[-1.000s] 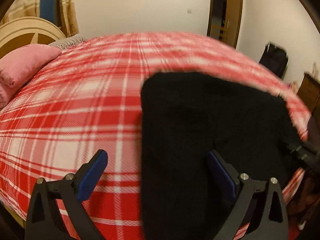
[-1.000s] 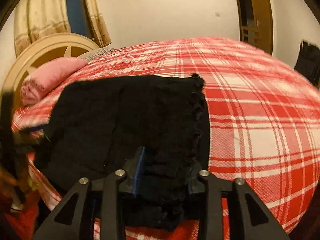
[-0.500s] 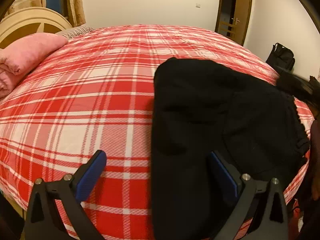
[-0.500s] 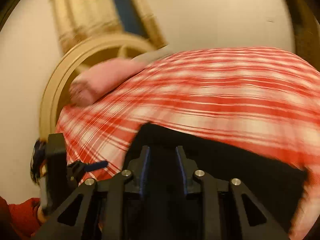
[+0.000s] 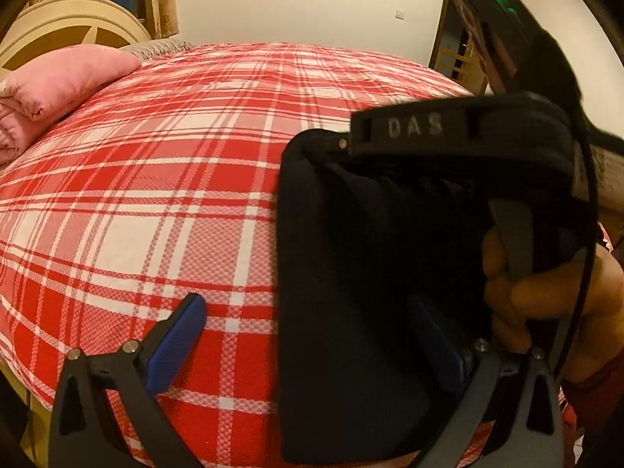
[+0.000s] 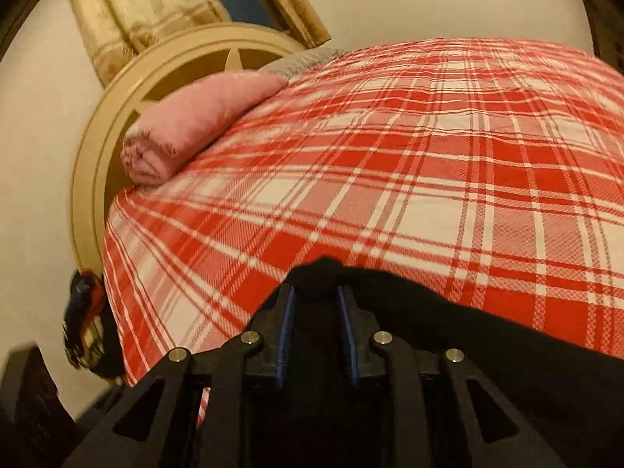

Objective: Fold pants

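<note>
Black pants (image 5: 351, 273) lie on the near right part of the red plaid bedcover (image 5: 175, 156). My left gripper (image 5: 312, 345) is open and hangs low over the bed; its left pad (image 5: 179, 339) is above the cover and its right pad (image 5: 440, 347) is by the pants. My right gripper (image 5: 345, 142), held by a hand (image 5: 546, 296), lifts a pants edge over the rest of the garment. In the right wrist view that gripper (image 6: 316, 292) is shut on a bunch of black fabric (image 6: 487, 323) that trails off to the right.
A rolled pink blanket (image 5: 66, 78) lies at the head of the bed beside a round cream headboard (image 6: 117, 117). A doorway (image 5: 460, 50) is at the far right. Bare plaid cover (image 6: 429, 156) stretches beyond the pants.
My right gripper has swung left across the bed with the pants edge in it and now fills the right of the left wrist view. The left gripper has hardly moved.
</note>
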The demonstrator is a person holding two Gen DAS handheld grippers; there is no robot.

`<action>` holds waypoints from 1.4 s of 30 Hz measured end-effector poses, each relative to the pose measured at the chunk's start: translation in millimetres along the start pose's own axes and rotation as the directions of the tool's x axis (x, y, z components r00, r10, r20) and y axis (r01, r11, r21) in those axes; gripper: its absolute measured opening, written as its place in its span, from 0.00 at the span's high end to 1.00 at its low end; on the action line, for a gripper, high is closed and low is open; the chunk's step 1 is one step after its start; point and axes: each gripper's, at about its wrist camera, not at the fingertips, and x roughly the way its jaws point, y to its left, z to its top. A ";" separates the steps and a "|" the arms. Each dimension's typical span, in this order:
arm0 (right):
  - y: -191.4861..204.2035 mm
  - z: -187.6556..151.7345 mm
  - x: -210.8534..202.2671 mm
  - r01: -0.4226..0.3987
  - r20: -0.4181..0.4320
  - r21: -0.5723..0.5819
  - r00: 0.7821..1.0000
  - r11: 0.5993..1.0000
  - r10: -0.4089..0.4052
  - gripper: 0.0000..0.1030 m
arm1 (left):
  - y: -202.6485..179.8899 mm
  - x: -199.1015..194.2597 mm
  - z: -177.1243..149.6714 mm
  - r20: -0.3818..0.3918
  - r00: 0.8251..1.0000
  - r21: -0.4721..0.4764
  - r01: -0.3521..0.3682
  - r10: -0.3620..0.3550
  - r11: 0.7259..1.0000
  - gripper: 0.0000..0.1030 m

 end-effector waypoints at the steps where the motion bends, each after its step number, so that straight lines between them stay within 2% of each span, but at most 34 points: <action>1: -1.4 4.0 2.4 0.002 0.010 0.012 1.000 1.000 -0.002 0.78 | -0.1 -0.2 -1.0 0.003 1.000 -0.005 0.000 0.000 1.000 0.00; 3: -3.4 10.3 10.3 -0.006 0.004 0.020 1.000 1.000 0.006 0.72 | -2.0 -1.5 -2.2 0.001 1.000 -0.004 -0.006 0.006 1.000 0.00; 5: -6.5 15.1 9.2 -0.029 -0.007 0.056 1.000 0.998 0.030 0.72 | -3.2 -3.0 -3.8 0.002 1.000 0.006 -0.005 0.005 1.000 0.00; 7: -6.6 16.6 -17.9 -0.025 0.047 0.083 0.999 0.996 0.021 0.71 | 2.2 -5.5 -2.6 -0.018 0.999 -0.003 0.029 -0.029 1.000 0.00; 8: -6.4 14.9 -40.8 -0.018 0.109 0.088 0.994 0.996 0.009 0.71 | 5.7 -7.1 -1.9 -0.027 0.999 -0.009 0.044 -0.044 0.999 0.00; 10: -11.2 7.6 -94.3 -0.058 0.210 0.091 0.977 0.994 0.038 0.71 | 13.8 -16.8 0.0 -0.012 0.999 -0.024 0.052 -0.053 0.998 0.00; 11: -15.2 2.5 -112.9 -0.041 0.231 0.092 0.973 0.995 0.018 0.69 | 15.8 -20.7 1.6 0.001 0.999 -0.027 0.049 -0.049 0.998 0.00; 13: -26.2 -14.1 -152.9 0.050 0.261 0.090 0.963 0.995 -0.072 0.65 | 19.6 -30.2 8.2 0.036 0.998 -0.029 0.049 -0.048 0.998 0.00; 15: -38.5 -38.3 -186.3 0.192 0.275 0.088 0.938 0.977 -0.210 0.64 | 16.7 -35.5 17.6 0.061 0.997 -0.014 0.049 -0.048 0.999 0.00; 17: -52.1 -65.6 -202.7 0.339 0.247 0.076 0.905 0.938 -0.347 0.64 | 10.7 -34.1 24.8 0.074 0.995 0.005 0.059 -0.059 0.998 0.00; 20: -75.0 -92.0 -196.2 0.416 0.171 0.124 0.886 0.901 -0.432 0.63 | -2.7 -23.2 33.5 0.076 0.996 0.049 0.044 -0.047 0.998 0.00; 22: -90.6 -106.0 -183.6 0.442 0.114 0.160 0.880 0.883 -0.461 0.60 | -9.9 -9.4 36.0 0.040 0.999 0.061 0.028 -0.031 0.998 0.00; 24: -100.7 -113.1 -181.9 0.420 0.134 0.226 0.880 0.879 -0.455 0.52 | -16.8 3.6 35.3 -0.029 1.000 0.079 -0.006 0.008 0.997 0.00; 26: -107.4 -114.1 -185.3 0.383 0.132 0.290 0.891 0.877 -0.433 0.51 | -19.8 10.9 33.4 -0.070 0.997 0.092 -0.035 0.042 0.995 0.00; 30: -100.1 -116.0 -200.1 0.344 0.190 0.310 0.891 0.886 -0.412 0.51 | -21.4 0.8 30.9 -0.063 0.996 0.109 -0.057 0.064 0.992 0.00; 32: -90.7 -117.3 -210.9 0.339 0.227 0.290 0.884 0.895 -0.408 0.46 | -24.8 -2.3 30.7 -0.047 0.995 0.129 -0.078 0.084 0.989 0.00; 34: -85.3 -116.2 -217.6 0.335 0.248 0.281 0.880 0.899 -0.406 0.36 | -27.0 -6.9 33.5 -0.027 0.996 0.143 -0.081 0.086 0.986 0.00; 37: -85.9 -117.5 -224.0 0.332 0.269 0.292 0.871 0.897 -0.411 0.30 | -29.6 -4.6 40.6 -0.014 0.996 0.149 -0.080 0.083 0.986 0.00; 40: -95.9 -123.7 -215.0 0.300 0.226 0.320 0.897 0.899 -0.380 0.30 | -29.5 2.8 46.1 -0.029 0.997 0.139 -0.070 0.074 0.988 0.00; 42: -103.1 -129.5 -206.0 0.302 0.185 0.346 0.906 0.888 -0.380 0.30 | -30.3 9.5 47.1 -0.056 0.996 0.126 -0.065 0.072 0.990 0.00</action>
